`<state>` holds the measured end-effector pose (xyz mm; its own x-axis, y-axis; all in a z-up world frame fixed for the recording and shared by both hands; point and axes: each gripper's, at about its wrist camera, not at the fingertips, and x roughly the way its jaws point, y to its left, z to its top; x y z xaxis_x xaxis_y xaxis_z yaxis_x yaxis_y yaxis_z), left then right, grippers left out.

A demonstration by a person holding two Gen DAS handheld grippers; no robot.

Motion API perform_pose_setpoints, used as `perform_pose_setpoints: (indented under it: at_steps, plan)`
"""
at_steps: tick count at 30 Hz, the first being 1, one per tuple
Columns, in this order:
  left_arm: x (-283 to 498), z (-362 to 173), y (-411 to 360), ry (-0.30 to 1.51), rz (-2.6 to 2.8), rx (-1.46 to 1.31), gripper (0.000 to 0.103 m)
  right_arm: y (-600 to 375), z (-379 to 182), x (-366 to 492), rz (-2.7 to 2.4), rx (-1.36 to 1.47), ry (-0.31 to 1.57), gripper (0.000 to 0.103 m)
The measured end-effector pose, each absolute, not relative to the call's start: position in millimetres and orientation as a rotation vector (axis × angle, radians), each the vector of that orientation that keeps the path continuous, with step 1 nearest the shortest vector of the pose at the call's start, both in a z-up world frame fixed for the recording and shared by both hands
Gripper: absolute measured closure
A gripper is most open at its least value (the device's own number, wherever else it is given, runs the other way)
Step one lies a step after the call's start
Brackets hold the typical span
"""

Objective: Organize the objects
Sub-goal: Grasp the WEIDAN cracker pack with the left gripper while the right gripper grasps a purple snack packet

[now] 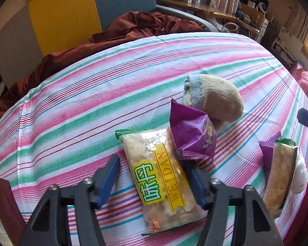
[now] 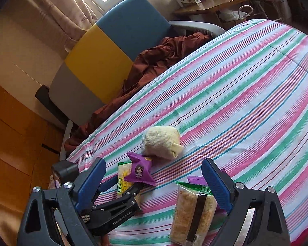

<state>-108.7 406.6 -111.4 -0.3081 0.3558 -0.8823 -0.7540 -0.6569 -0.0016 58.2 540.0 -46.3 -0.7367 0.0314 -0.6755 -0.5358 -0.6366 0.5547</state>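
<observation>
A clear snack packet with a yellow and green label lies flat on the striped sheet. My left gripper straddles it, open. Its left finger stands a little off the packet; its right finger is at the packet's edge, tip hidden under a purple packet. A rolled sock lies just beyond. In the right wrist view my right gripper is wide open above the sheet. A rice-cracker packet with a dark stripe lies by its right finger, on top of another purple packet. The left gripper shows there too.
A rumpled brown blanket lies at the bed's far edge, with a blue, yellow and grey chair behind it. A wooden desk with boxes stands at the back. Wooden floor lies to the left of the bed.
</observation>
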Motion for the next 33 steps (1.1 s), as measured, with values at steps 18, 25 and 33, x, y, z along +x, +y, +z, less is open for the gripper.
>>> perform_pose_setpoints:
  at_steps: [18,25,33]
  plan:
    - [-2.3,-116.0,304.8,0.452,2.081,-0.998,0.057,498.1,-53.5,25.2,2.533,-1.134,0.826,0.012]
    - [-1.6,-118.0,298.3,0.415,2.083,-0.955,0.058,488.5,-71.2,3.1,2.497,-1.249,0.86,0.023]
    - [-3.5,-119.9,296.2,0.381,2.076,-0.95,0.058,493.8,-102.7,-55.1,2.354,-1.356,0.943,0.024]
